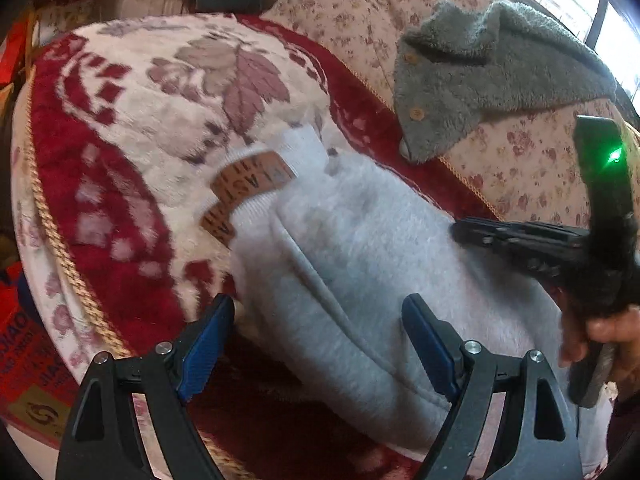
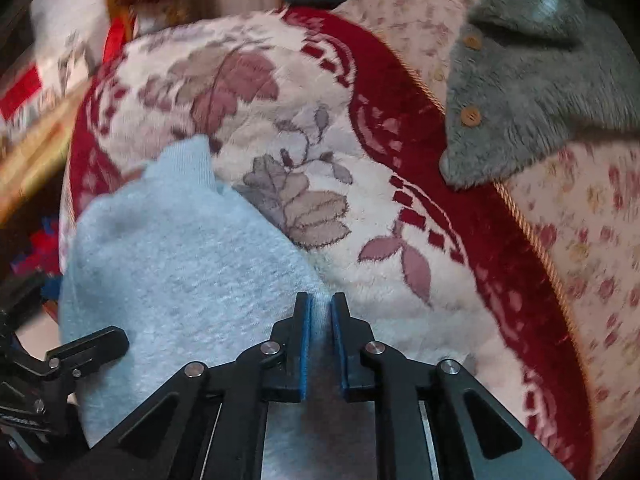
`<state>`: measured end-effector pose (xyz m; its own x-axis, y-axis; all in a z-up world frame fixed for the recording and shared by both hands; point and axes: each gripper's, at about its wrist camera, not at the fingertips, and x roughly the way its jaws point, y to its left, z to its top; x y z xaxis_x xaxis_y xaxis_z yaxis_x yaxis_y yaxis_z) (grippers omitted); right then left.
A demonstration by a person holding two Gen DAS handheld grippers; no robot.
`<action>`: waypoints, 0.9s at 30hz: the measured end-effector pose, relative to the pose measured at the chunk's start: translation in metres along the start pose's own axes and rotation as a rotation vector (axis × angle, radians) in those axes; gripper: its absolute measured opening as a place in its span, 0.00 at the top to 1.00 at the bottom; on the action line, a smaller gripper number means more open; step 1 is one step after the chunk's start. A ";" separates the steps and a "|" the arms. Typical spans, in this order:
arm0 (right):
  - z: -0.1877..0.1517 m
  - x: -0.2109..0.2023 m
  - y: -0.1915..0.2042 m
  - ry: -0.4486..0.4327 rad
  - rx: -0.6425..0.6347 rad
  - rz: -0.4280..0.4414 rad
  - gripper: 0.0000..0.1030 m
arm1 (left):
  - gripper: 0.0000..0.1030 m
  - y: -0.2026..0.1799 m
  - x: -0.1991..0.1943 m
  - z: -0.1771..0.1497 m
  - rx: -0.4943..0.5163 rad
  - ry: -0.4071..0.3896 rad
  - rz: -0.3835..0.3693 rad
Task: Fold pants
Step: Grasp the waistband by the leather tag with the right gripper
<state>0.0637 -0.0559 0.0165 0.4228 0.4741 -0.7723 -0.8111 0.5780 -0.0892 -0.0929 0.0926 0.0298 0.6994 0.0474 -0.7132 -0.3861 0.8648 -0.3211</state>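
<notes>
Mid-fold, by the look of it. Left gripper point(image 1: 318, 336) spread wide, straddling but not pinching the pale grey fleece pants point(image 1: 360, 264), which lie bunched on the red-and-cream floral plush blanket point(image 1: 132, 128), waistband toward its far edge. Right gripper point(image 2: 320, 332) clamped tight on a pinch of fleece. Next, probably: close the left on an edge, then carry both across together.

The sweatpants point(image 1: 360, 280) are pale grey, with a tan label point(image 1: 252, 178) lettered in black. Under them the blanket point(image 1: 132, 120) is cream with mauve leaves and a deep red border. The fuzzy cardigan point(image 1: 480, 76) is grey with tan buttons, on a rose-sprigged sofa point(image 1: 360, 12).
</notes>
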 end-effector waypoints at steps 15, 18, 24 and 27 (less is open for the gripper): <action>0.000 -0.006 0.038 -0.013 -0.037 0.012 0.17 | 0.08 0.031 0.010 -0.006 -0.145 0.081 -0.084; -0.004 0.009 0.038 0.011 -0.040 -0.069 0.19 | 0.08 0.024 0.021 0.000 -0.139 0.086 -0.103; -0.021 -0.017 0.021 -0.025 -0.006 -0.021 0.19 | 0.01 0.013 0.040 0.007 -0.139 0.085 -0.119; -0.025 -0.008 0.007 -0.007 0.017 -0.052 0.19 | 0.00 0.007 0.047 0.011 -0.133 0.071 -0.102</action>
<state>0.0445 -0.0721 0.0061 0.4667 0.4480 -0.7626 -0.7812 0.6131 -0.1180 -0.0566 0.1061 0.0010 0.6967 -0.0760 -0.7133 -0.3950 0.7894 -0.4699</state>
